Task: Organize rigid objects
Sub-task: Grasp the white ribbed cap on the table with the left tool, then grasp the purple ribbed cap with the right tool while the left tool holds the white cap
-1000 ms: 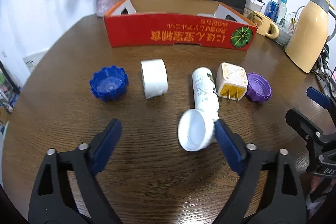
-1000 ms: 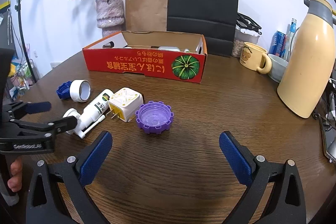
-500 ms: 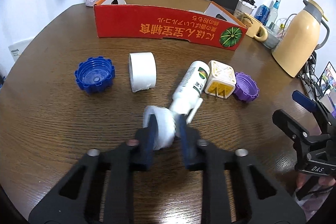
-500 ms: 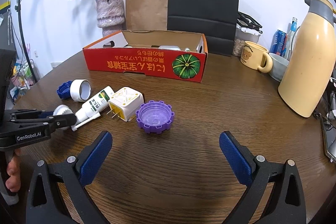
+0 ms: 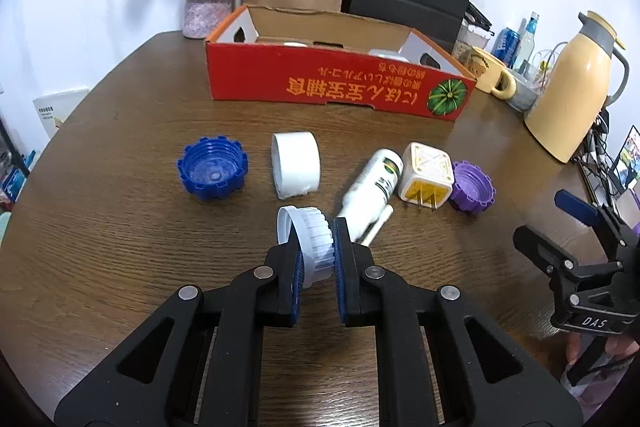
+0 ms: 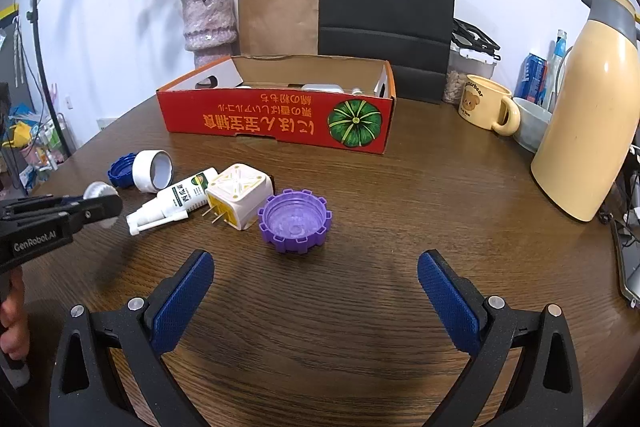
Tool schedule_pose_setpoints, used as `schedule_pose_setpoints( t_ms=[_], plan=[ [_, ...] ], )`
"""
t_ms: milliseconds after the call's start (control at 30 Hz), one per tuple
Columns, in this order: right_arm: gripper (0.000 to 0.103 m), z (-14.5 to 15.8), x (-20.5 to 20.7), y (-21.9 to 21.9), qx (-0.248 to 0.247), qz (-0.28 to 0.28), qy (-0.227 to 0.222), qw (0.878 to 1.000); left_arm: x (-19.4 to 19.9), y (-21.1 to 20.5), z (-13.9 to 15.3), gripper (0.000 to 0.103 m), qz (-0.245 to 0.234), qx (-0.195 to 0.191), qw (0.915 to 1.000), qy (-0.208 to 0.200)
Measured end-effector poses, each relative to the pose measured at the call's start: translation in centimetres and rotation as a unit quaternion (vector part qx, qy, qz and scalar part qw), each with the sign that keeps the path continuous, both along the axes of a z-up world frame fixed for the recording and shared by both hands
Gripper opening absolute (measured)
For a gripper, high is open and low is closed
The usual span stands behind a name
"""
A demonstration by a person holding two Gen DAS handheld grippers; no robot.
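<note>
Your round wooden table [image 5: 120,267] carries the red cardboard box [image 5: 320,87] at twelve o'clock in the left wrist view; it already holds a few pale items, too hidden to name, so by my reading the sorting is partly done. Six pieces are outside it. On the table lie the white ring [image 5: 296,169] at eleven, the spray bottle [image 5: 370,187] and the plug adapter [image 5: 426,175] at one, the blue cap [image 5: 212,173] at ten, and the purple cap [image 6: 294,219]. Your left gripper [image 5: 316,251] is clenched on the ribbed white cap [image 5: 312,243], close to the table. Your right gripper [image 6: 316,291] stands wide, grasping nothing, behind the purple cap.
</note>
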State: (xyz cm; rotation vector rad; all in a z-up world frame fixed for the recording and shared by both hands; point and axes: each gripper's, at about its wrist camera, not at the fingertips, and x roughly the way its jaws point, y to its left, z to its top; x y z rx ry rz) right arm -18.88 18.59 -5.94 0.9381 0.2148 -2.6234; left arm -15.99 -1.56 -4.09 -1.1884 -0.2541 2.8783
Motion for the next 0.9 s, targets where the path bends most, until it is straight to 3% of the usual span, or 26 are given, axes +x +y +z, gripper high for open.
schedule_pose_setpoints(
  t_ms=[733,833,900],
  plan=[
    [0.103,-2.9,-7.1,-2.4,0.036,0.015,-0.098,0.994,-1.0,-2.4,1.3,0.01,0.047,-0.011,0.9986,0.021],
    [0.084,-3.0,-7.4,-2.8,0.04,0.022,-0.103,0.994,-1.0,-2.3,1.3,0.01,0.045,-0.012,0.9987,0.021],
    [0.063,-2.9,-7.1,-2.9,0.04,0.03,-0.097,0.994,-1.0,-2.3,1.3,0.01,0.045,-0.013,0.9987,0.021]
  ],
)
